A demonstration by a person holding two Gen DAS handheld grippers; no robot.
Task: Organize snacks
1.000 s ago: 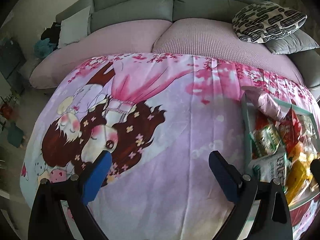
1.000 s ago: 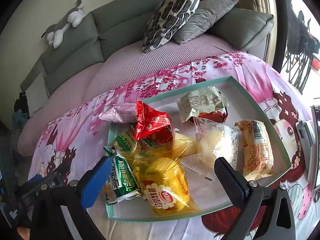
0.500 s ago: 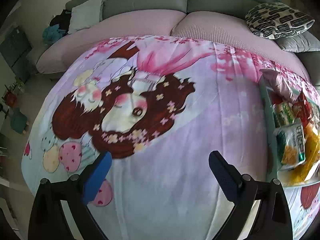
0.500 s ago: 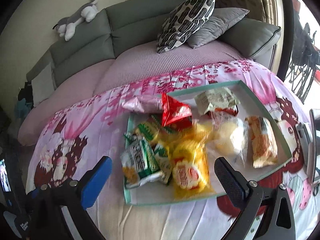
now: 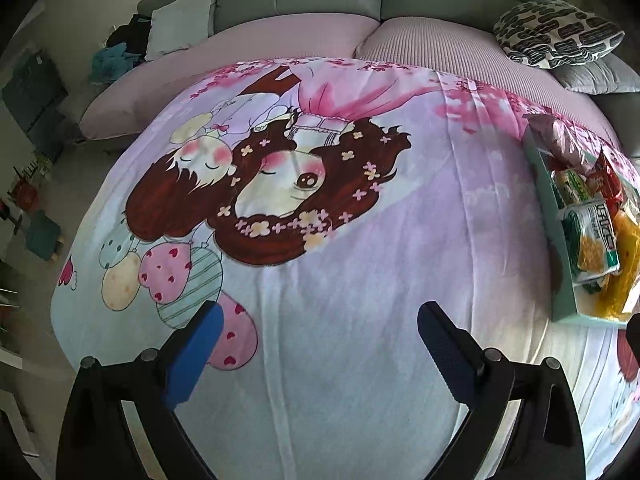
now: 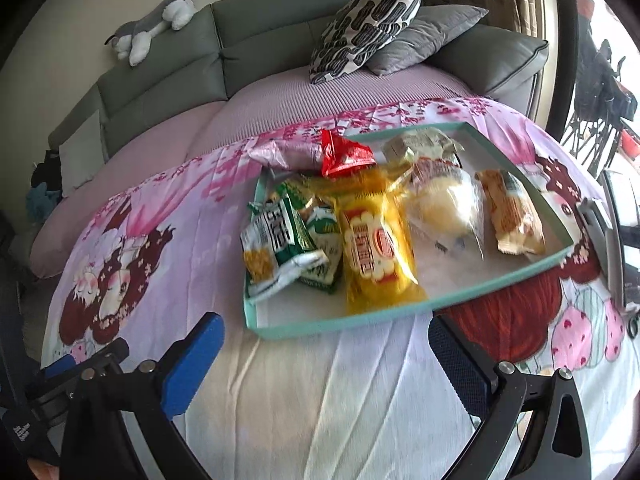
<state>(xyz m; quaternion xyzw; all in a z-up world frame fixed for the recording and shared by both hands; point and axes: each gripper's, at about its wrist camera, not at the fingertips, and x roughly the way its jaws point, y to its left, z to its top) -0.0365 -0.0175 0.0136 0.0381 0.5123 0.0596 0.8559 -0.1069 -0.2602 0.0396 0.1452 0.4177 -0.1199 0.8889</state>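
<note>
sofa [image 6: 168, 80] | plush toy [image 6: 154, 26] | patterned pillow [image 6: 366, 20] | cartoon blanket [image 5: 320, 240]

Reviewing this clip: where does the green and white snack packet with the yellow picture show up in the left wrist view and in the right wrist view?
Left wrist view: the green and white snack packet lies at the far right edge, inside the shallow teal-rimmed tray.
Right wrist view: the packet sits centre-left, in the tray's left end beside a yellow crinkly bag.
Shared landmark: the black and white patterned cushion on the sofa.
</note>
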